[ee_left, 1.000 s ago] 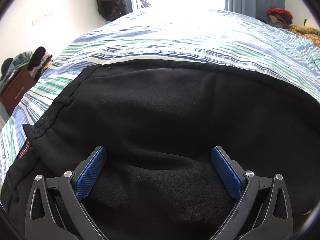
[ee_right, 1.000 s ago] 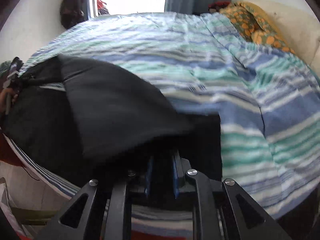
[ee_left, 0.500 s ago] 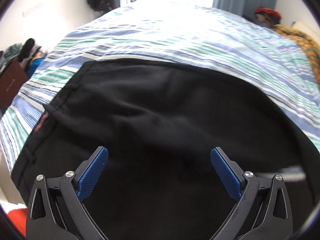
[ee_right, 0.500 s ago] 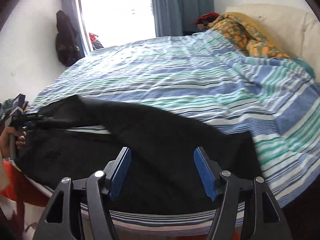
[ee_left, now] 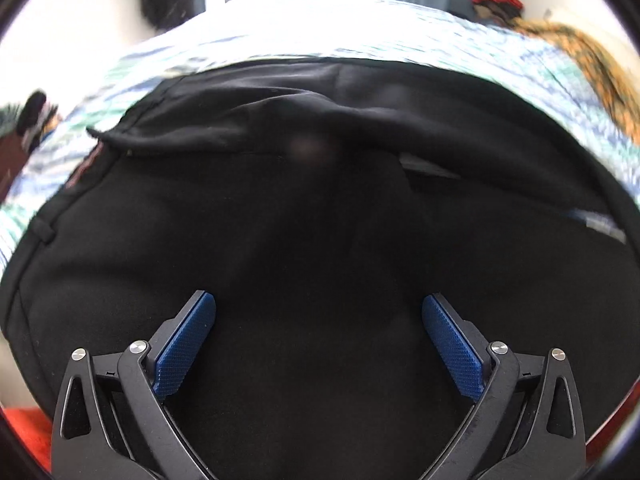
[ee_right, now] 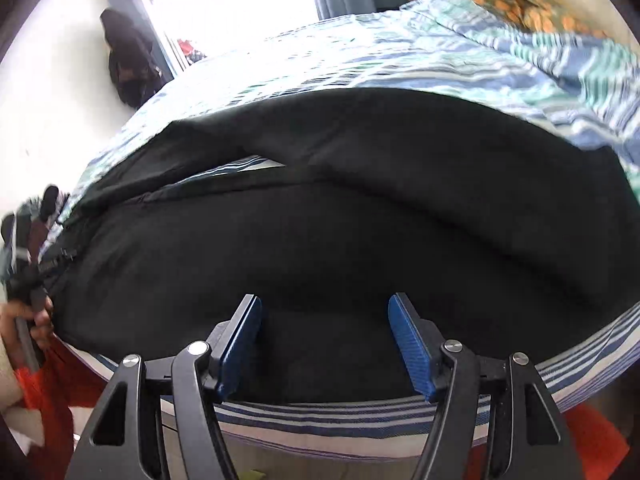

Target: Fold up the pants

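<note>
Your left gripper (ee_left: 319,330) hangs just above the black pants (ee_left: 320,220) with its blue pads (ee_left: 185,344) spread wide and nothing between them, and your right gripper (ee_right: 325,346) is likewise spread apart and empty over the near edge of the garment. The pants (ee_right: 340,232) lie flat along the near side of the striped bedspread (ee_right: 360,52), one leg partly overlapping the other with a sliver of bedspread showing between them, and a rumpled fold sits near the waistband (ee_left: 44,232) in the left wrist view.
</note>
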Demonstrator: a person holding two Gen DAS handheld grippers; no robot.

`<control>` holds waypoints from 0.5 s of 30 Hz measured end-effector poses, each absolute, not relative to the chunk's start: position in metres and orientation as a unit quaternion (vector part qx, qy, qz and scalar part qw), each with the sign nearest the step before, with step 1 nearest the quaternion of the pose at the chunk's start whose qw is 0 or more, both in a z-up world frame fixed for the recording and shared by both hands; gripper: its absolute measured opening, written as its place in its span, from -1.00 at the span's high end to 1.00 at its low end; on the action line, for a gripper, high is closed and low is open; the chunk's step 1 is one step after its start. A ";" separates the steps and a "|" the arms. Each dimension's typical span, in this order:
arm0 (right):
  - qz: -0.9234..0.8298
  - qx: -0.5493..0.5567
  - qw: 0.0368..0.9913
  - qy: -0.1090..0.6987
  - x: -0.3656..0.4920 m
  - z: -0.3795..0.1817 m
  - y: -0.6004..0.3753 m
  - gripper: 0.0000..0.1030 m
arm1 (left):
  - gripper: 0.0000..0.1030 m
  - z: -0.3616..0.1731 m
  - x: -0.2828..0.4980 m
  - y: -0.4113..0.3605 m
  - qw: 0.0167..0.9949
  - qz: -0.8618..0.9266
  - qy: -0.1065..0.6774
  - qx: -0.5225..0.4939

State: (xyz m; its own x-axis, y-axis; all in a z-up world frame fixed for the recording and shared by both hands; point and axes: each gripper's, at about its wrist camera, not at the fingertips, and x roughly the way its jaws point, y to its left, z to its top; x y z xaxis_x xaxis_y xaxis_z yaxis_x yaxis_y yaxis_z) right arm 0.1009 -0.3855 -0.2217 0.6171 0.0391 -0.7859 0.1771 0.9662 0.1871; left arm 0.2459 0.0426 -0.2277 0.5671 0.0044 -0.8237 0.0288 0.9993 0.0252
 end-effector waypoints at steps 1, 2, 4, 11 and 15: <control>-0.039 0.117 0.892 0.434 0.100 -0.222 -0.384 -0.29 | -0.99 -0.229 0.243 0.042 0.889 -0.009 0.457 0.024; -0.040 0.106 0.894 0.434 0.100 -0.223 -0.381 -0.29 | -0.99 -0.229 0.242 0.043 0.891 -0.009 0.454 0.021; -0.042 0.095 0.896 0.432 0.099 -0.222 -0.377 -0.29 | -0.99 -0.229 0.245 0.044 0.891 -0.007 0.454 0.017; -0.043 0.278 0.878 0.386 0.085 -0.212 -0.416 -0.33 | -0.99 -0.232 0.246 0.038 0.892 0.001 0.452 0.021; -0.118 0.420 0.845 0.310 0.075 -0.212 -0.469 -0.33 | -0.99 -0.234 0.241 0.035 0.894 0.007 0.446 0.024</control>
